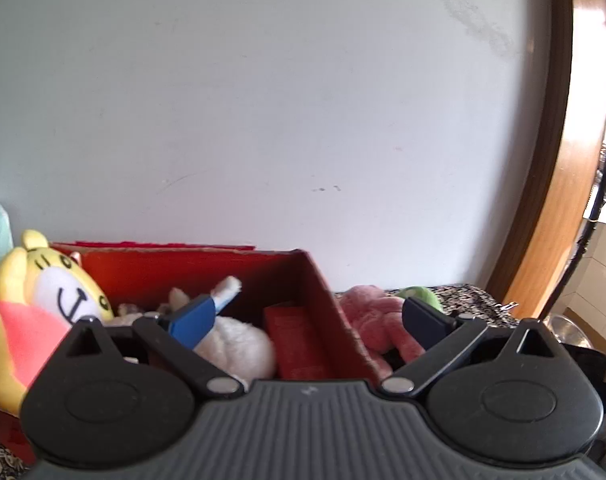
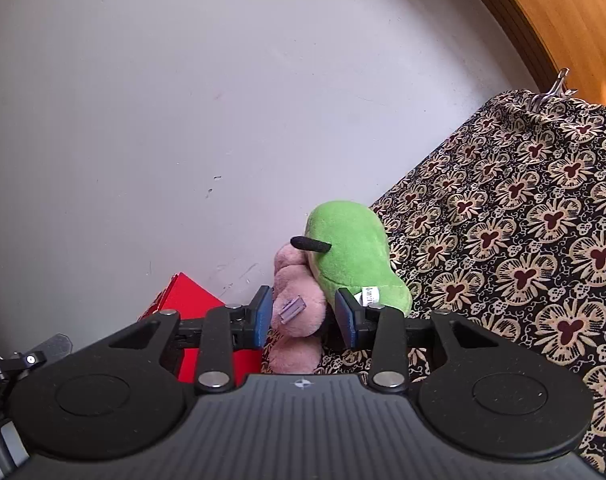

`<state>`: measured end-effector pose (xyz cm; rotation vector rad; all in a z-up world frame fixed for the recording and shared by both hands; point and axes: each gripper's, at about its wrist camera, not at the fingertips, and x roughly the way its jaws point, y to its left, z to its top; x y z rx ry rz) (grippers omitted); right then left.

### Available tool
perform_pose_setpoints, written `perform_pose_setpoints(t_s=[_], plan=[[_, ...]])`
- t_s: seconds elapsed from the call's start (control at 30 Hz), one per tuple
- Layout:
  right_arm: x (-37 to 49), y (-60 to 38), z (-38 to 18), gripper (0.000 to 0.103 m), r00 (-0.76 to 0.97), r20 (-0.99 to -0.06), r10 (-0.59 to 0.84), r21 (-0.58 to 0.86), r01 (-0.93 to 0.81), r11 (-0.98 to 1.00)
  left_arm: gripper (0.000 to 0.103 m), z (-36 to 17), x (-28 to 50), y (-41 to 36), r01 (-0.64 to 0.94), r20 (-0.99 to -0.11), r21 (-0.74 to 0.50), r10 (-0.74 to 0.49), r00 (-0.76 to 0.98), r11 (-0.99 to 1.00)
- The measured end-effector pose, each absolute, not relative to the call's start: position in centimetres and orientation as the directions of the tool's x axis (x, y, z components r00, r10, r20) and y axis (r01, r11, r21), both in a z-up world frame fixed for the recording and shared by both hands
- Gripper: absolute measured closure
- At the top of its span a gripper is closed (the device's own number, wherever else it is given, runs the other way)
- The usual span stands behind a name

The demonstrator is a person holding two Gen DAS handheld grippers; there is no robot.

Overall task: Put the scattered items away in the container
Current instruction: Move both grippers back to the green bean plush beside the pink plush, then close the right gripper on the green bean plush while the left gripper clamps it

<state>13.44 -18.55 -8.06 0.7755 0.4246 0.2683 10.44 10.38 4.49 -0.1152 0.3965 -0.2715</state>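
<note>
My left gripper (image 1: 303, 316) is standing wide open with nothing between its blue pads, hovering at the near rim of the open red cardboard box (image 1: 207, 268). Only this view is showing inside the box: a fluffy white plush toy (image 1: 239, 344) and a flat red packet (image 1: 299, 340) are lying in it, while a yellow tiger-faced plush doll (image 1: 43, 296) is leaning over its left wall. My right gripper (image 2: 305, 316) is showing the other side, right of the box: its pads are sitting either side of a soft pink plush toy (image 2: 299, 312). Whether they are pressing, I cannot tell. A green plush toy (image 2: 351, 252) is lying against the pink one on the flower-patterned dark cloth (image 2: 523, 240).
</note>
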Motion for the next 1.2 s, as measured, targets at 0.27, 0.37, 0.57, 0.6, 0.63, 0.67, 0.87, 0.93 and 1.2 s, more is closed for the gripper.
perform_pose_setpoints(t_s=[0.27,0.37,0.57,0.6,0.63,0.67,0.87,0.93,1.2], plan=[[13.5,-18.5,-8.3,0.066,0.891,-0.315,0.327,0.620,-0.068,0.781,0.014,2.7,10.5,2.2,0.477,-0.421,-0.151,-0.493,0.761,0.866],[13.7,-19.1,-8.7,0.066,0.888,-0.327,0.324,0.612,-0.062,0.788,0.016,0.9,11.7,0.6,0.522,-0.456,-0.222,-0.561,0.691,0.824],[14.1,-22.5,-9.9,0.066,0.881,-0.343,0.327,0.664,-0.019,0.747,0.021,-4.1,15.8,-1.0,0.475,-0.522,-0.451,-0.655,0.546,0.756],[14.4,-23.3,-10.1,0.066,0.878,-0.345,0.333,0.678,-0.012,0.735,0.021,-4.9,16.4,-1.2,0.461,-0.532,-0.474,-0.661,0.529,0.750],[14.5,-23.8,-10.3,0.066,0.875,-0.346,0.338,0.689,-0.007,0.725,0.021,-5.5,17.1,-1.5,0.450,-0.539,-0.492,-0.666,0.515,0.745],[14.6,-24.4,-10.5,0.066,0.871,-0.349,0.345,0.699,-0.003,0.715,0.022,-5.9,17.4,-1.8,0.438,-0.546,-0.483,-0.652,0.527,0.758],[16.3,-25.0,-11.2,0.065,0.838,-0.362,0.409,0.729,-0.019,0.684,0.021,-5.8,18.9,-4.2,0.475,-0.549,-0.393,-0.616,0.565,0.787],[16.9,-24.8,-11.3,0.065,0.833,-0.355,0.425,0.738,-0.029,0.674,0.021,-6.1,19.6,-4.4,0.465,-0.558,-0.379,-0.598,0.575,0.800],[20.8,-23.9,-12.1,0.062,0.794,-0.334,0.509,0.767,-0.086,0.636,0.021,-7.4,22.2,-2.6,0.375,-0.565,-0.449,-0.582,0.585,0.811]])
